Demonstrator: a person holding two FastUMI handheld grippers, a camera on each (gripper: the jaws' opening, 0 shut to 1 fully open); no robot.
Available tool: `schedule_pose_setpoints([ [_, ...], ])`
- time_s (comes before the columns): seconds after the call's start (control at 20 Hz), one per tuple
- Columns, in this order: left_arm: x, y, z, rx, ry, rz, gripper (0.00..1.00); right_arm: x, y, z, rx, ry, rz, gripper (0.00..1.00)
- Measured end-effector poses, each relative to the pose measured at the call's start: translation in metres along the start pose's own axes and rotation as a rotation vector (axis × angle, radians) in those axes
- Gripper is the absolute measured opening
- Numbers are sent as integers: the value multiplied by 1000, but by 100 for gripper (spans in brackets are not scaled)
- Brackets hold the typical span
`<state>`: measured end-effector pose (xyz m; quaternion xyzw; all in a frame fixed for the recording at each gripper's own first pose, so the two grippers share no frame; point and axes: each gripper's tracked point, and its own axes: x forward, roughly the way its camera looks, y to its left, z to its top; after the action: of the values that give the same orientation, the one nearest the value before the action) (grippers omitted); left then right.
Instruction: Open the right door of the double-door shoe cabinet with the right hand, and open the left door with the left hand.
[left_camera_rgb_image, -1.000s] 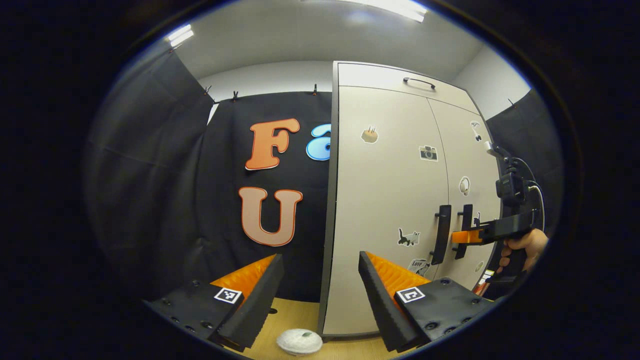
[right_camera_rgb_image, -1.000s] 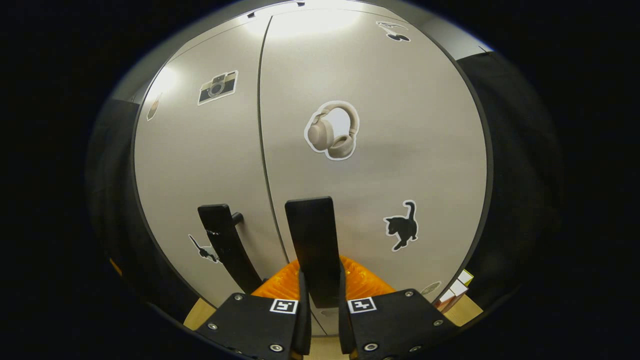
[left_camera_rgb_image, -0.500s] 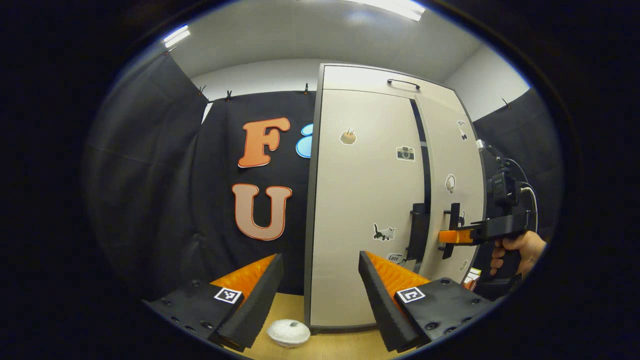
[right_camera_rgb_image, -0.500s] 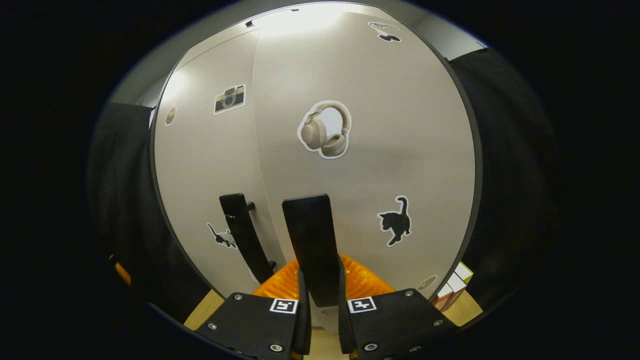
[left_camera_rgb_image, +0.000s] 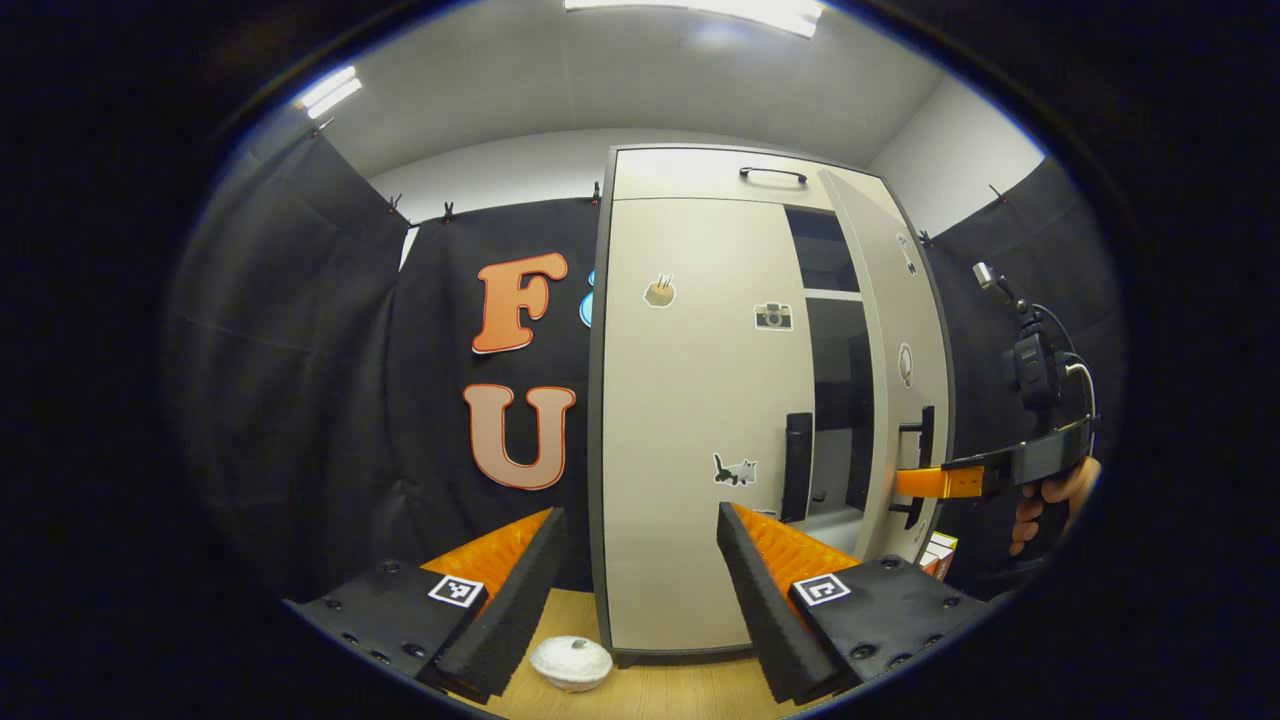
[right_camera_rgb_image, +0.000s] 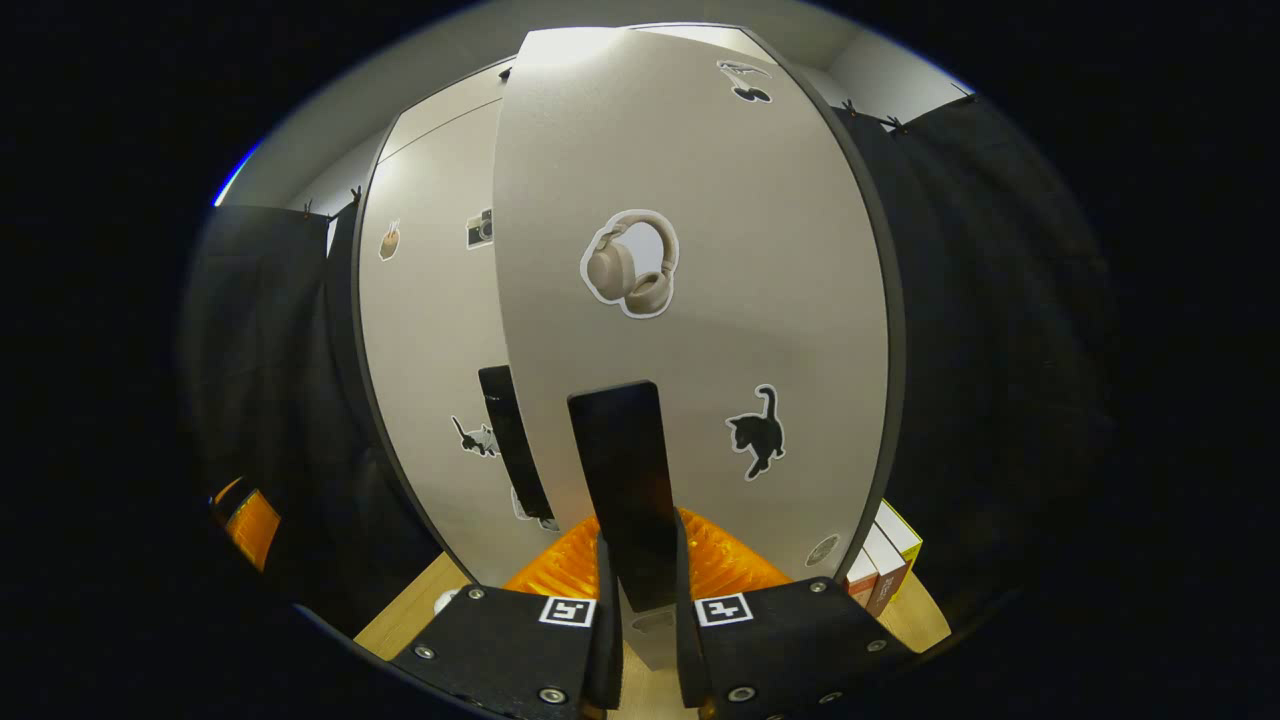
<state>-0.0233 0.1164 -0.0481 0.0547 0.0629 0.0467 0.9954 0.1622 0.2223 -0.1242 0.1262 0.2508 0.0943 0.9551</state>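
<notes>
Step in hand: right door of shoe cabinet partly swung out; our right gripper has jaws pinching right door handle. Left door shut, its handle untouched. Our left gripper low near cabinet front, jaws spread, nothing between.

Next, we judge: swing right door wider, then bring left jaws around left handle, pull.

I see a staged recording booth: black cloth wall clipped up behind a stickered shoe cabinet, ceiling strip lights above it.
</notes>
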Motion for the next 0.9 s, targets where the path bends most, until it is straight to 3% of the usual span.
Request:
schedule_pose_setpoints([
  [0.9, 11, -54, -8, -10, 14, -35, 95, -46, -35, 5, 58, -28, 50, 19],
])
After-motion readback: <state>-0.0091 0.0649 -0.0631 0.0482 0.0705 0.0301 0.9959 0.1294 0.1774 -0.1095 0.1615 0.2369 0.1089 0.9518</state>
